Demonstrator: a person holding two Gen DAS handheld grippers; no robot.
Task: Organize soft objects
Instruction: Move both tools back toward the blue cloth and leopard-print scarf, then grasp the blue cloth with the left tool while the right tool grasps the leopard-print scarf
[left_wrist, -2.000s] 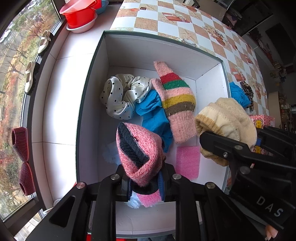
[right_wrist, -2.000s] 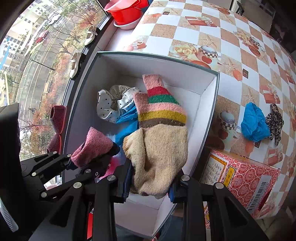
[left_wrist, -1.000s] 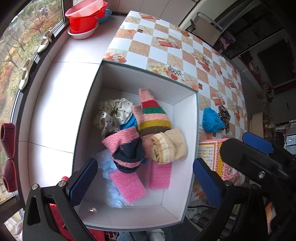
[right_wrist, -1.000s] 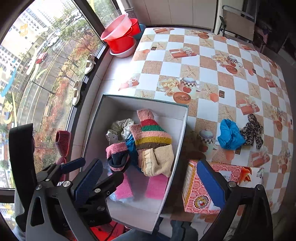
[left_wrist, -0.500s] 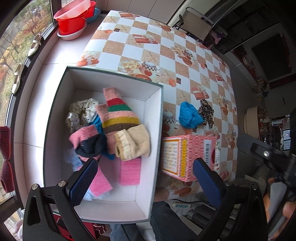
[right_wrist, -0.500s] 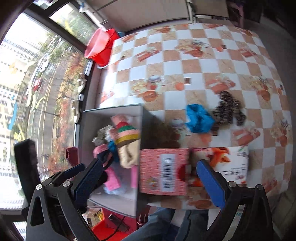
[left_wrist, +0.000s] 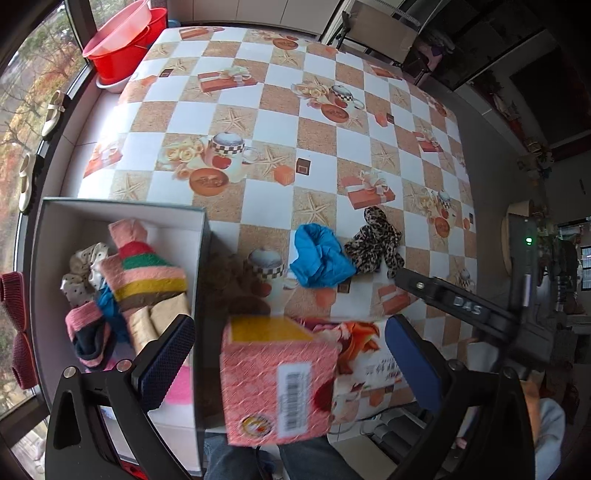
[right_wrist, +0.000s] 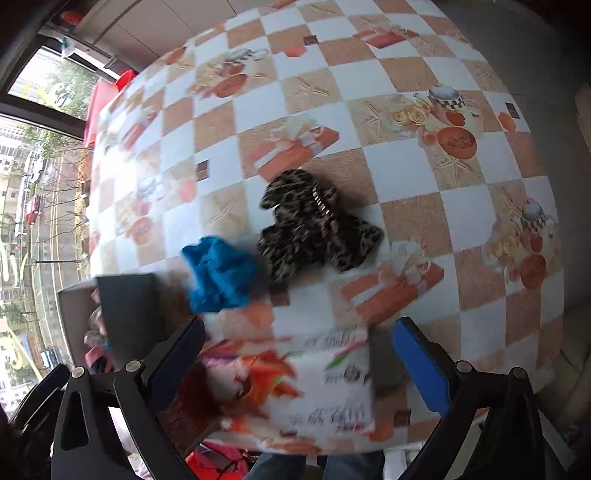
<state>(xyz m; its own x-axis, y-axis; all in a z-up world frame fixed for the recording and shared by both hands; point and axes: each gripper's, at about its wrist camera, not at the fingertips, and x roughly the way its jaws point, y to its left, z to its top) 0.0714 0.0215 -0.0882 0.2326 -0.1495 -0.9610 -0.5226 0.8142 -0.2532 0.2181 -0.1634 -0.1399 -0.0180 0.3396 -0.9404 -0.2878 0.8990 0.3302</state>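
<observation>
A white open box (left_wrist: 201, 236) at the table's left holds a striped knit sock (left_wrist: 144, 273), a beige hat (left_wrist: 159, 319), a pink and navy hat (left_wrist: 86, 330), a dotted scrunchie (left_wrist: 83, 269) and pink sponges. A blue cloth (left_wrist: 319, 260) (right_wrist: 219, 273) and a leopard-print scrunchie (left_wrist: 375, 245) (right_wrist: 314, 225) lie on the checkered tablecloth to its right. My left gripper (left_wrist: 290, 354) is open and empty above the pink carton. My right gripper (right_wrist: 297, 354) is open and empty, near the two loose items.
A pink carton (left_wrist: 279, 380) (right_wrist: 295, 387) stands at the table's front edge beside the box. Red basins (left_wrist: 123, 46) sit at the far left corner. Shoes and red slippers (left_wrist: 16, 328) lie on the window ledge. The right gripper's body (left_wrist: 480, 310) shows at right.
Both grippers let go of the hats, which now lie in the box, opened, and moved up and to the right, toward the blue cloth and leopard scrunchie.
</observation>
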